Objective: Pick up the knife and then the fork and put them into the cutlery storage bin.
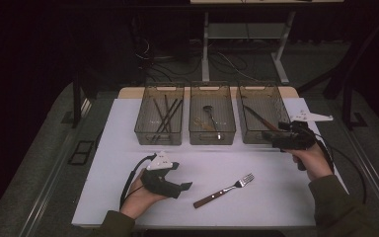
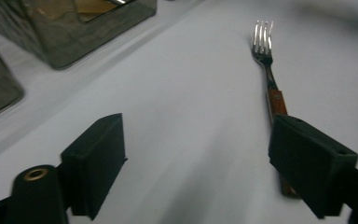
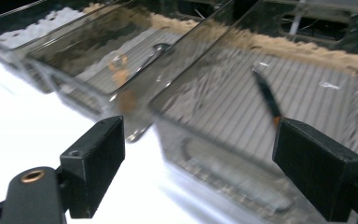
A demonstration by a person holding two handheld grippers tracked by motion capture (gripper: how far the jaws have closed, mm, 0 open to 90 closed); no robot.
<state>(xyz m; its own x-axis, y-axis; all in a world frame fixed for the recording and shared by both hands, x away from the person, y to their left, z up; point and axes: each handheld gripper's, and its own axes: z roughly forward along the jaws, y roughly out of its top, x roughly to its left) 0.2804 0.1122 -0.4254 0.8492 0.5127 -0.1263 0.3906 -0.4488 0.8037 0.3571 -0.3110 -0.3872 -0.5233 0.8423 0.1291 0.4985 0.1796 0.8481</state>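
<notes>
A fork (image 1: 224, 190) with a wooden handle lies on the white mat, tines toward the far right. My left gripper (image 1: 183, 188) rests just left of its handle, jaws open and empty. In the left gripper view the fork (image 2: 268, 70) runs up past the right jaw, which covers the handle's end; the left gripper (image 2: 200, 158) has only bare mat between its jaws. My right gripper (image 1: 269, 137) hovers at the near edge of the right bin (image 1: 276, 106), open and empty. In the right gripper view the right gripper (image 3: 200, 163) faces that bin, where a dark knife (image 3: 266, 98) lies.
Three clear bins stand in a row at the back of the white mat (image 1: 128, 197). The left bin (image 1: 143, 116) holds dark sticks and the middle bin (image 1: 196, 116) a spoon (image 1: 211, 116). Cables trail from both grippers. Dark floor and table legs lie beyond.
</notes>
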